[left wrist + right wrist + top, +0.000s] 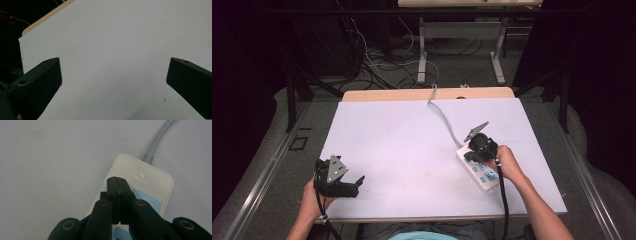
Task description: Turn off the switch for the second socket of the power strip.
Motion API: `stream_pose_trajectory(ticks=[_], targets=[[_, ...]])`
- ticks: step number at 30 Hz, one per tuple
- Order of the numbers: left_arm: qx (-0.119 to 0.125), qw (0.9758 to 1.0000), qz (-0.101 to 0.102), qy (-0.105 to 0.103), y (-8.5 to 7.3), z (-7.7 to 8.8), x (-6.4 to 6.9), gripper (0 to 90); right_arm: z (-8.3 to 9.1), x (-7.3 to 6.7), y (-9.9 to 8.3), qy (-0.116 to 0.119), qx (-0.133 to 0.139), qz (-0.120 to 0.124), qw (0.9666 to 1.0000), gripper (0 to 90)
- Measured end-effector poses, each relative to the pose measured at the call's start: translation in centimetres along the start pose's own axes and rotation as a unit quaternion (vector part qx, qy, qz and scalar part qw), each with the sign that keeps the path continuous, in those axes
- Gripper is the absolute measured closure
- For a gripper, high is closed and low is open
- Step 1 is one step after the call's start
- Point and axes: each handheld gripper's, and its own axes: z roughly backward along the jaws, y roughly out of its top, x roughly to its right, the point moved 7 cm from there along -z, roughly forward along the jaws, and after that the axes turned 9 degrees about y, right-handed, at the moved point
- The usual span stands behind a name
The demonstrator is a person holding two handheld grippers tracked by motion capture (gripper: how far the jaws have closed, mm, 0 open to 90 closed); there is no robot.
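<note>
Right gripper (pixel 117 181) fingers pressed together over the power strip (pixel 150 178); left gripper (pixel 113 82) fingers spread, empty.

Smooth white plastic power strip (pixel 147 180), matt white tabletop (pixel 402 140), matt black plastic fingers (pixel 117 192)

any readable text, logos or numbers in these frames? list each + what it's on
Nothing can be read for certain.
Power strip: a small embossed emblem with a short line of lettering under it on the white end near the cable, too faint and blurred to read.
Power strip's blue panels: no legible markings from the high view.
Right gripper and left gripper: no lettering visible on the black jaws.
Table: plain surface, no print.
</note>
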Motion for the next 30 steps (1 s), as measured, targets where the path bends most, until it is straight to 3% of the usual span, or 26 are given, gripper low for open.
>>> stream_pose_trajectory(ticks=[8, 16, 19, 21, 30], targets=[[0.001, 1.0, -0.002, 0.001, 0.01, -0.02, 0.0, 0.1, -0.05, 0.17, 0.04, 0.0, 0.005, 0.007, 1.0, 90.0], [0.0, 1.0, -0.003, 0.0, 0.01, 0.0, 0.01, 0.1, -0.08, 0.16, 0.01, 0.002, 0.005, 0.003, 1.0, 90.0], [0.001, 1.0, -0.002, 0.0, 0.01, 0.0, 0.0, 0.1, -0.04, -0.03, -0.09, 0.002, 0.003, -0.013, 0.9999, 90.0], [0.001, 1.0, -0.002, 0.0, 0.01, 0.01, 0.0, 0.1, -0.07, 0.16, 0.0, 0.002, 0.005, 0.001, 1.0, 90.0], [0.001, 1.0, -0.002, 0.0, 0.01, 0.01, 0.0, 0.1, 0.01, 0.11, -0.13, 0.003, 0.003, -0.011, 0.9999, 90.0]])
